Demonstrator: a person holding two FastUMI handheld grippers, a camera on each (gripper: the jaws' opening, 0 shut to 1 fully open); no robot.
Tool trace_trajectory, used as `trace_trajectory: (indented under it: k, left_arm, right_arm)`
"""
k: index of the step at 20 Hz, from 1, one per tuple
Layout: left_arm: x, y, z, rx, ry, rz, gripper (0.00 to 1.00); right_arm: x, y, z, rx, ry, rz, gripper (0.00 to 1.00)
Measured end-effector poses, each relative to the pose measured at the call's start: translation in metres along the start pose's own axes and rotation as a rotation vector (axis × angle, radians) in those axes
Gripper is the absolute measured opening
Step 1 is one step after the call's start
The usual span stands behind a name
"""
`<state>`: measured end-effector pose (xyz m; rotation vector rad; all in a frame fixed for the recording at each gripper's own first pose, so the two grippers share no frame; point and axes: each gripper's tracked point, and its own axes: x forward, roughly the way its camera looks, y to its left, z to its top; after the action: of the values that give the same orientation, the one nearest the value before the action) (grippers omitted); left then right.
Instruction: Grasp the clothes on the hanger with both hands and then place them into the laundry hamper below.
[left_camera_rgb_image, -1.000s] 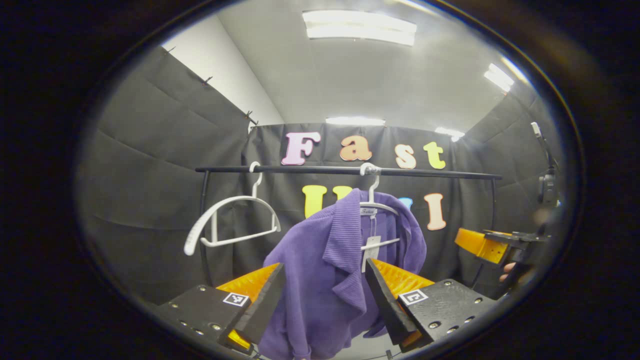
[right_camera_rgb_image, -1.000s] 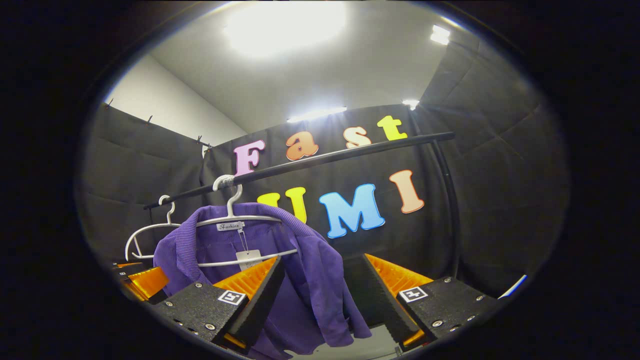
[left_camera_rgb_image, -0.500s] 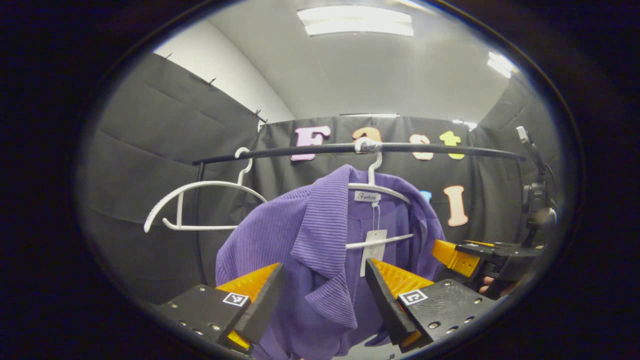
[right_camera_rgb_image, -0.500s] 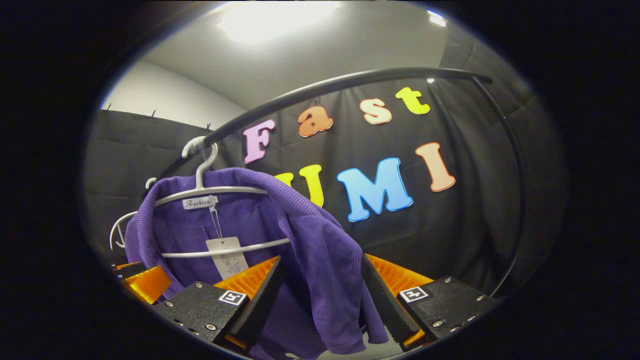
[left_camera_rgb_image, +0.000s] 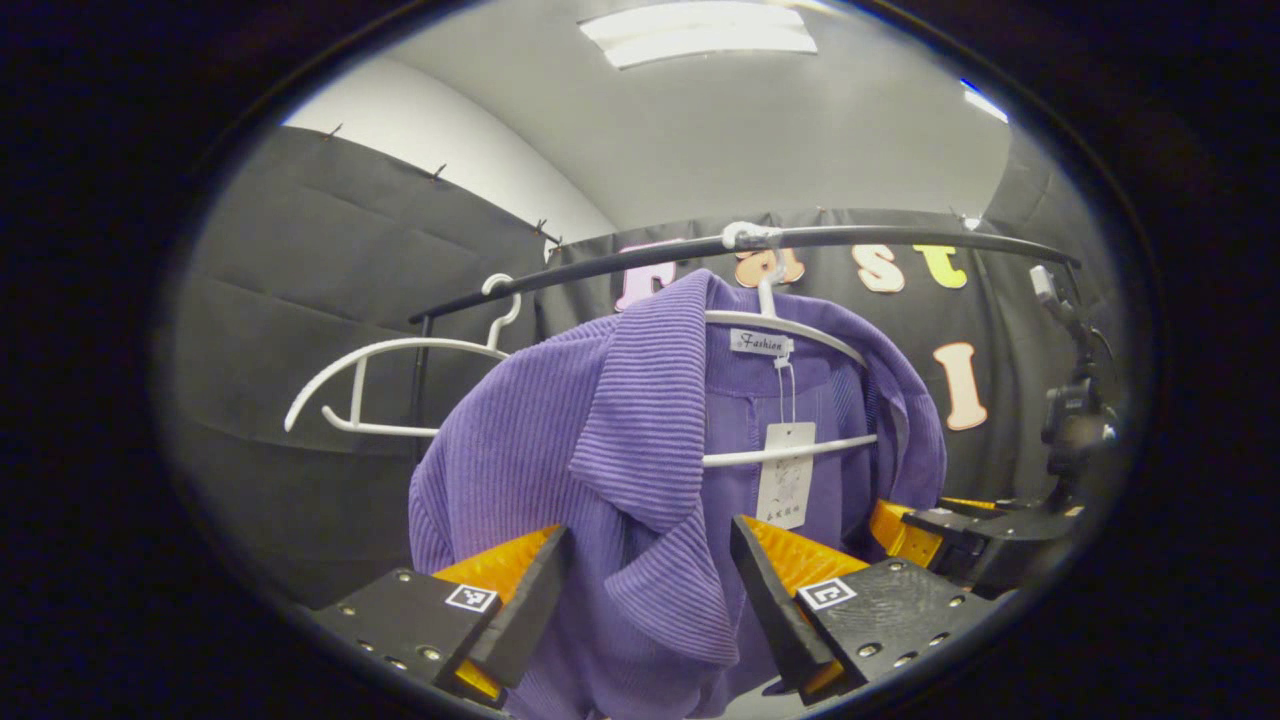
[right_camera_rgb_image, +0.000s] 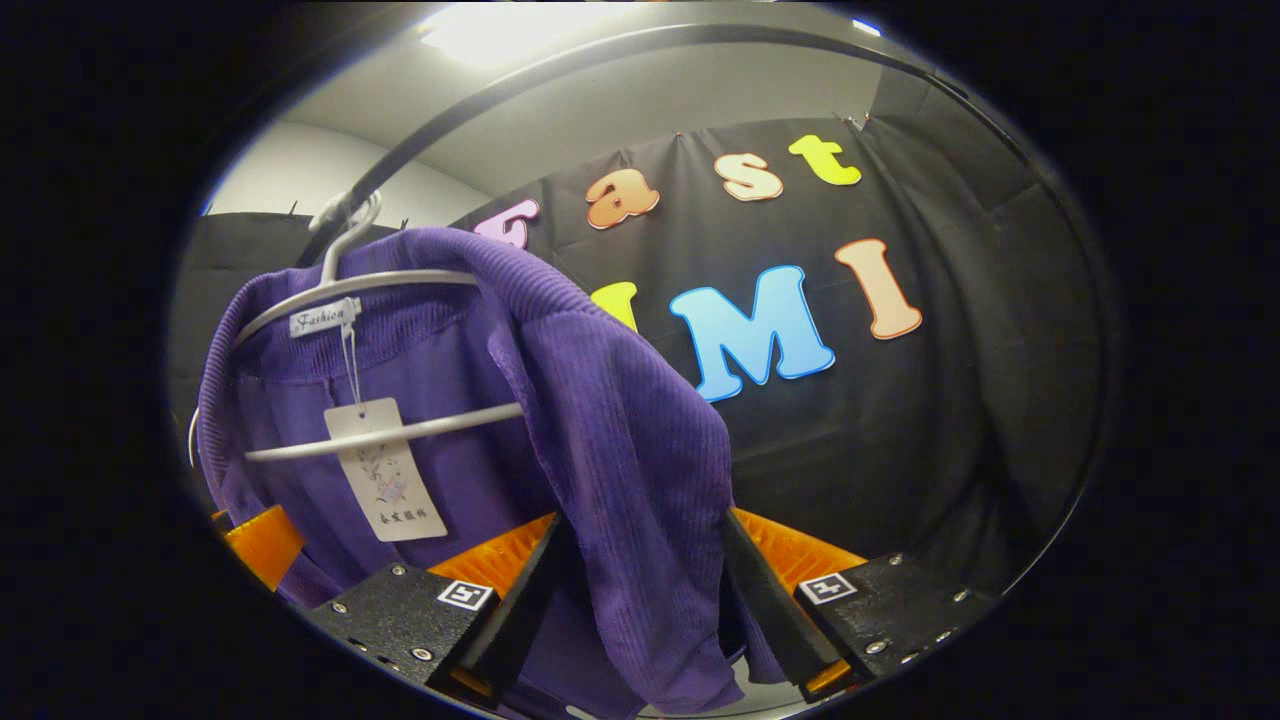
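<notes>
Purple jacket (left_camera_rgb_image: 640, 450) hangs on white hanger (left_camera_rgb_image: 790, 330) from the rail (left_camera_rgb_image: 900, 238). Left gripper (left_camera_rgb_image: 650, 600) and right gripper (right_camera_rgb_image: 640, 600) both have jaws apart, front edges between them, unclamped. Risk: pulling downward could snag the collar, dragging the hanger off the rail.

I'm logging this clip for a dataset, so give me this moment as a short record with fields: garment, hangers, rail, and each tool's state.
garment: purple ribbed cardigan, draped on a white hanger, paper tag dangling
spare hanger: empty white hanger on the same rail
rail: black bar
left tool: open, collar flap between its fingers
right tool: open, cardigan's front edge between its fingers
hamper: out of frame
</notes>
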<state>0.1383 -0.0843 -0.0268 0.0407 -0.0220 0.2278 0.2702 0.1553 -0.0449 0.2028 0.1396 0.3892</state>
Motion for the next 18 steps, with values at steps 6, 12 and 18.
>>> trace_trajectory:
  k: [6, 12, 18]
  left_arm:
    - [0.001, 0.012, -0.005, 0.073, -0.002, 0.076, 0.81]
    - [0.005, 0.015, -0.006, 0.106, 0.031, 0.062, 0.09]
    - [-0.010, 0.013, 0.019, 0.071, -0.016, -0.005, 0.01]
  right_arm:
    - [0.009, -0.005, -0.004, 0.080, 0.004, -0.012, 0.93]
    - [0.005, -0.002, 0.034, 0.039, -0.078, -0.010, 0.06]
    - [-0.014, 0.001, 0.092, 0.007, -0.236, -0.011, 0.02]
